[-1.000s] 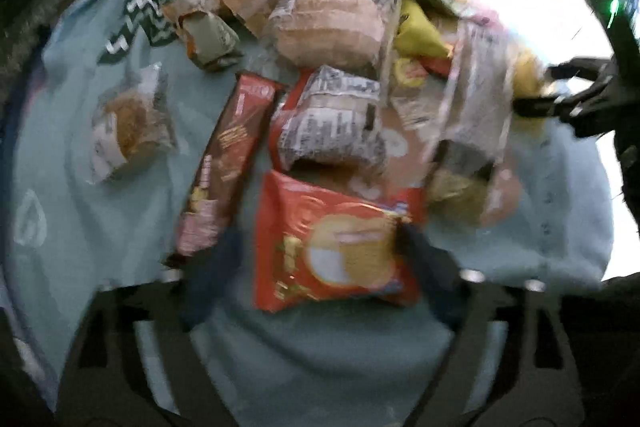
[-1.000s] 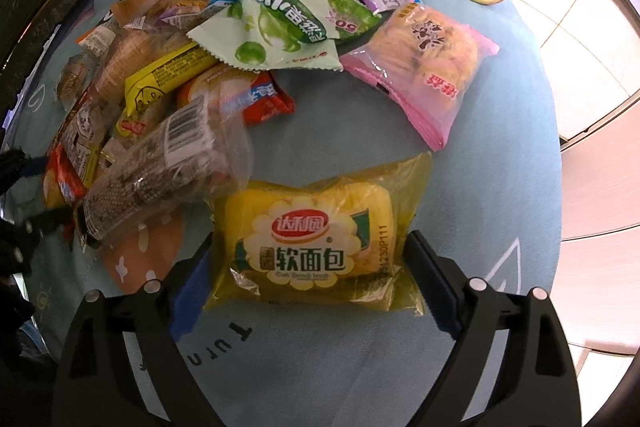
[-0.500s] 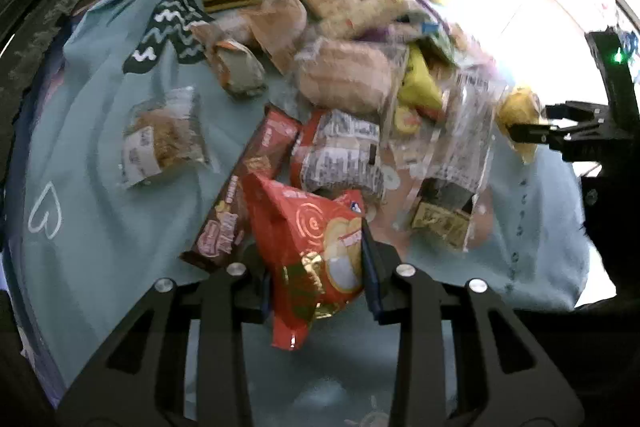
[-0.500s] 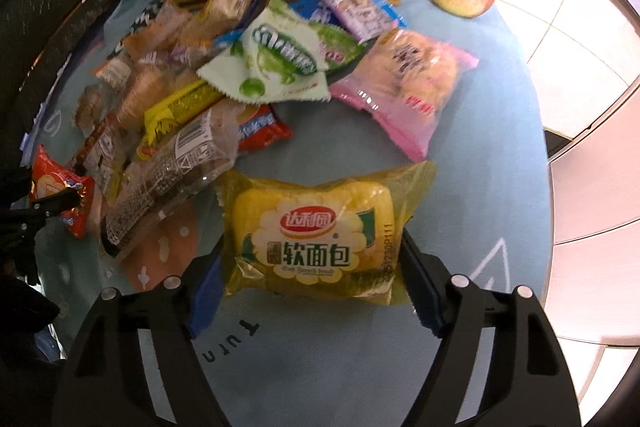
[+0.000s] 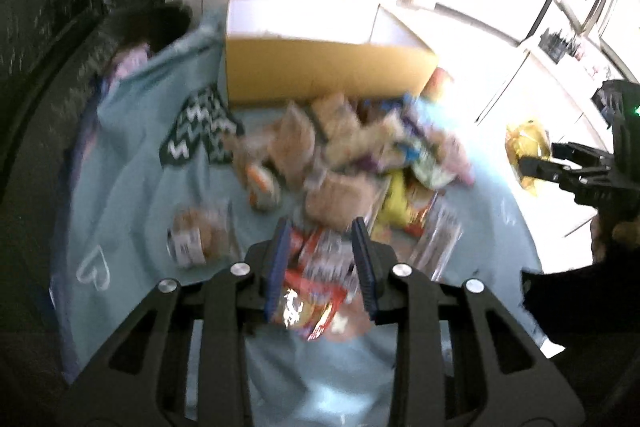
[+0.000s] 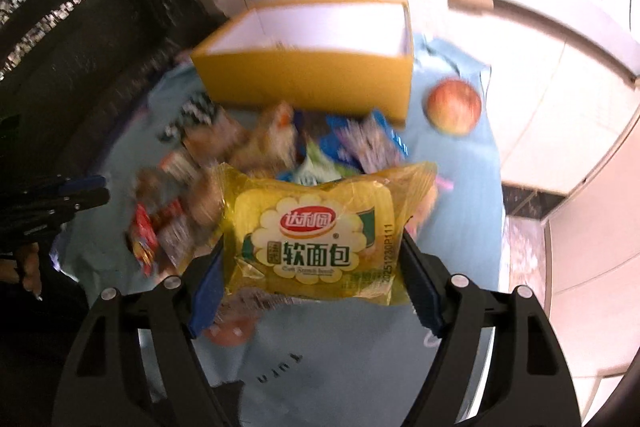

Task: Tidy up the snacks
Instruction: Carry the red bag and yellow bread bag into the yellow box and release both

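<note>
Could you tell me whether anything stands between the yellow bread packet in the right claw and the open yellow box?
Nothing visible does. The right claw holds the yellow bread packet lifted above the snack pile, which lies lower, in front of the yellow box. The box top is open.

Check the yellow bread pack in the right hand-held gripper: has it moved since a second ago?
Yes. The bread pack, earlier flat on the cloth, is now lifted in the right hand-held gripper, nearer the yellow box.
</note>
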